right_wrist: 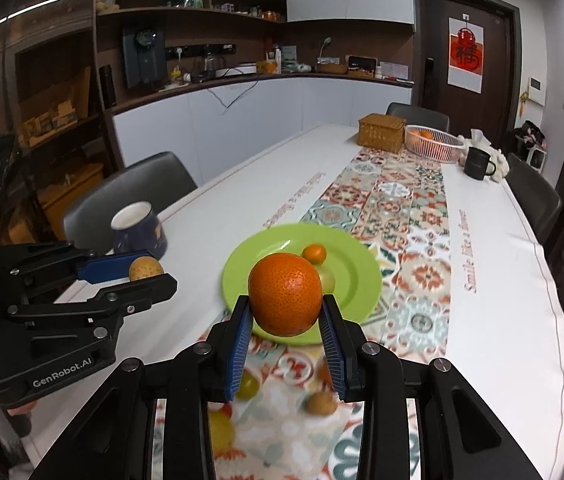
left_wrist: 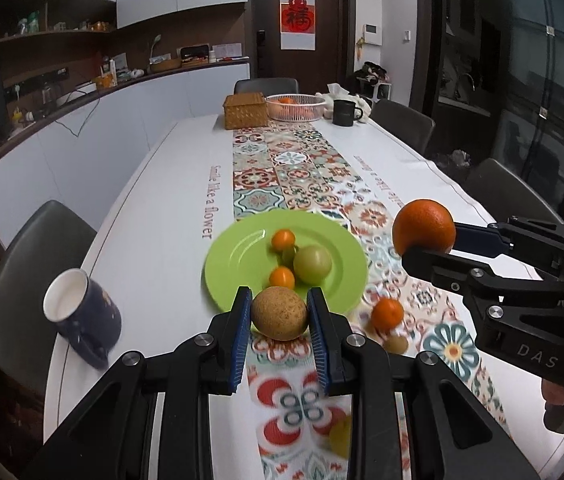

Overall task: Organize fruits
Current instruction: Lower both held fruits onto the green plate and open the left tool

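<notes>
My left gripper (left_wrist: 279, 312) is shut on a tan round fruit (left_wrist: 279, 313) and holds it above the near rim of the green plate (left_wrist: 238, 256). It also shows in the right wrist view (right_wrist: 146, 269). My right gripper (right_wrist: 285, 312) is shut on a large orange (right_wrist: 285, 294), held above the plate's (right_wrist: 358, 284) near edge; the orange also shows in the left wrist view (left_wrist: 424, 227). On the plate lie two small oranges (left_wrist: 283, 239) (left_wrist: 282, 277) and a green round fruit (left_wrist: 312, 264). A loose small orange (left_wrist: 387, 313) and a small brown fruit (left_wrist: 396, 344) lie on the runner.
A dark blue mug (left_wrist: 82, 320) stands left of the plate. A yellow fruit (left_wrist: 340, 436) lies near on the runner. At the far end stand a wicker box (left_wrist: 245, 110), a white basket with oranges (left_wrist: 296, 106) and a black mug (left_wrist: 345, 112). Chairs surround the table.
</notes>
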A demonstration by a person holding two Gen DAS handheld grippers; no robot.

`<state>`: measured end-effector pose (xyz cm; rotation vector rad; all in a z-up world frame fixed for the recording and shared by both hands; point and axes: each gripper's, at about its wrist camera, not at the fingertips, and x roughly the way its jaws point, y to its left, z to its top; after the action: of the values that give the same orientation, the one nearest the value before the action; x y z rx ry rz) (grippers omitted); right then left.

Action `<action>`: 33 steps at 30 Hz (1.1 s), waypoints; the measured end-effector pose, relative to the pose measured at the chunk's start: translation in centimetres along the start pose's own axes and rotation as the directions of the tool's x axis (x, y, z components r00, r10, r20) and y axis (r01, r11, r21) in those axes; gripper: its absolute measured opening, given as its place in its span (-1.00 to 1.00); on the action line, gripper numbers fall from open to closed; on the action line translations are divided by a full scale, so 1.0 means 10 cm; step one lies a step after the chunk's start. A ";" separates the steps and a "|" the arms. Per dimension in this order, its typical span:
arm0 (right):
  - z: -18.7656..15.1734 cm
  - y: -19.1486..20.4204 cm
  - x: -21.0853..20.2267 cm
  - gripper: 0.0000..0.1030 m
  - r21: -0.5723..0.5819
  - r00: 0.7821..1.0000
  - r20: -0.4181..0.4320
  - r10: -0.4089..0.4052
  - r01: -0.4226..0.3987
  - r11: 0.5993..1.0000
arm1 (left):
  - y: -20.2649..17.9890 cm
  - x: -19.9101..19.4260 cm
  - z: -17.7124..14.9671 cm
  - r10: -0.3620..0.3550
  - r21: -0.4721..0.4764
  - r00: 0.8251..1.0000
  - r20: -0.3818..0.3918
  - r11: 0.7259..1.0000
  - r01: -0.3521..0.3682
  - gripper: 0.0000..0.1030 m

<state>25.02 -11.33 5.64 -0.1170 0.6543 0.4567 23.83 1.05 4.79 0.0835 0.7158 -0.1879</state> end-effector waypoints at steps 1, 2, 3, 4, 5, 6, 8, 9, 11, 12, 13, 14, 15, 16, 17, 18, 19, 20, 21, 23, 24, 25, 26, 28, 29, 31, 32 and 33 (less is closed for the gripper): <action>0.05 -0.03 0.04 -0.32 0.001 1.000 -0.001 0.002 -0.002 1.000 | 0.01 0.03 0.05 0.004 0.001 1.000 0.000 1.000 -0.004 -0.45; 0.10 -0.05 0.07 -0.32 0.002 1.000 0.000 0.003 -0.003 1.000 | 0.02 0.07 0.11 0.009 0.006 1.000 0.001 1.000 -0.009 -0.45; 0.13 -0.07 0.10 -0.32 0.002 1.000 0.001 0.006 -0.006 1.000 | 0.04 0.10 0.15 0.013 0.008 1.000 0.002 1.000 -0.013 -0.45; 0.19 -0.10 0.15 -0.32 0.003 1.000 -0.004 0.008 -0.008 1.000 | 0.05 0.14 0.20 0.015 0.010 1.000 0.001 1.000 -0.015 -0.45; 0.22 -0.12 0.19 -0.32 0.006 1.000 -0.006 0.008 -0.008 1.000 | 0.07 0.19 0.25 0.016 0.012 1.000 0.000 1.000 -0.016 -0.45; 0.26 -0.14 0.23 -0.32 0.009 1.000 -0.008 0.011 -0.011 1.000 | 0.07 0.23 0.30 0.019 0.013 1.000 0.000 1.000 -0.019 -0.45; 0.36 -0.21 0.35 -0.32 0.020 1.000 -0.020 0.015 -0.015 1.000 | 0.10 0.32 0.39 0.031 0.021 1.000 0.001 0.999 -0.031 -0.45; 0.38 -0.23 0.38 -0.32 0.021 1.000 -0.024 0.016 -0.016 1.000 | 0.11 0.37 0.42 0.035 0.023 0.999 -0.001 0.999 -0.035 -0.45; 0.47 -0.29 0.51 -0.32 0.022 0.999 -0.037 0.010 -0.010 1.000 | 0.14 0.49 0.51 0.029 0.022 1.000 -0.010 0.999 -0.028 -0.45; 0.50 -0.31 0.56 -0.32 0.020 0.999 -0.044 0.010 -0.009 1.000 | 0.16 0.55 0.54 0.027 0.019 0.999 -0.018 0.999 -0.027 -0.45; 0.54 -0.35 0.65 -0.32 0.022 0.998 -0.057 0.009 -0.007 1.000 | 0.17 0.61 0.58 0.025 0.015 0.999 -0.028 1.000 -0.024 -0.45; 0.57 -0.37 0.71 -0.32 0.024 0.998 -0.067 0.009 -0.007 1.000 | 0.19 0.68 0.61 0.018 0.013 0.999 -0.038 1.000 -0.017 -0.45; 0.58 -0.39 0.76 -0.32 0.025 0.997 -0.075 0.011 -0.009 1.000 | 0.21 0.76 0.64 0.011 0.009 0.999 -0.049 1.000 -0.010 -0.45; 0.60 -0.42 0.82 -0.32 0.028 0.996 -0.086 0.016 -0.013 1.000 | 0.23 0.82 0.65 0.010 0.005 0.998 -0.056 1.000 -0.010 -0.45; 0.62 -0.44 0.90 -0.32 0.031 0.995 -0.100 0.021 -0.018 0.999 | 0.24 0.89 0.67 0.007 0.002 0.998 -0.068 1.000 -0.007 -0.45; 0.63 -0.46 0.96 -0.32 0.035 0.993 -0.113 0.022 -0.019 0.999 | 0.25 0.95 0.69 0.003 0.001 0.997 -0.077 1.000 -0.002 -0.45; 0.63 -0.48 1.03 -0.32 0.040 0.992 -0.126 0.020 -0.016 0.999 | 0.26 1.02 0.70 0.002 0.000 0.996 -0.088 1.000 -0.002 -0.45; 0.64 -0.51 1.12 -0.32 0.042 0.990 -0.142 0.020 -0.014 0.999 | 0.27 1.11 0.71 0.002 0.000 0.995 -0.100 1.000 -0.002 -0.45; 0.65 -0.52 1.19 -0.32 0.046 0.988 -0.156 0.020 -0.013 0.999 | 0.27 1.17 0.71 0.001 0.000 0.994 -0.112 1.000 -0.001 -0.45; 0.65 -0.58 1.39 -0.32 0.060 0.980 -0.197 0.027 -0.015 0.998 | 0.29 1.33 0.72 0.001 -0.004 0.990 -0.143 1.000 -0.002 -0.45; 0.64 -0.60 1.47 -0.32 0.066 0.976 -0.214 0.027 -0.013 0.998 | 0.32 1.40 0.72 0.001 -0.006 0.988 -0.156 1.000 -0.002 -0.45; 0.64 -0.61 1.53 -0.32 0.069 0.974 -0.226 0.027 -0.012 0.998 | 0.33 1.47 0.72 -0.001 -0.011 0.985 -0.171 1.000 -0.001 -0.45; 0.62 -0.63 1.63 -0.32 0.071 0.967 -0.251 0.030 -0.012 0.997 | 0.35 1.55 0.71 -0.003 -0.017 0.982 -0.187 1.000 0.000 -0.45; 0.60 -0.65 1.75 -0.32 0.078 0.960 -0.277 0.032 -0.010 0.997 | 0.38 1.68 0.69 -0.009 -0.030 0.976 -0.219 1.000 0.002 -0.45; 0.58 -0.67 1.82 -0.32 0.083 0.955 -0.295 0.036 -0.012 0.996 | 0.39 1.74 0.68 -0.012 -0.036 0.972 -0.235 0.999 0.004 -0.45; 0.54 -0.71 1.93 -0.32 0.100 0.945 -0.324 0.048 -0.016 0.995 | 0.40 1.84 0.65 -0.019 -0.042 0.965 -0.260 0.999 0.008 -0.45; 0.52 -0.72 1.97 -0.32 0.105 0.941 -0.334 0.050 -0.016 0.994 | 0.40 1.89 0.64 -0.020 -0.041 0.962 -0.273 0.999 0.009 -0.45; 0.52 -0.72 2.00 -0.32 0.107 0.939 -0.341 0.051 -0.015 0.994 | 0.40 1.93 0.63 -0.021 -0.039 0.958 -0.285 0.999 0.010 -0.45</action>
<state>45.15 -9.07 -2.77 -0.0889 1.0240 0.4381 42.93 1.33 -3.15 0.0703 1.0081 -0.1796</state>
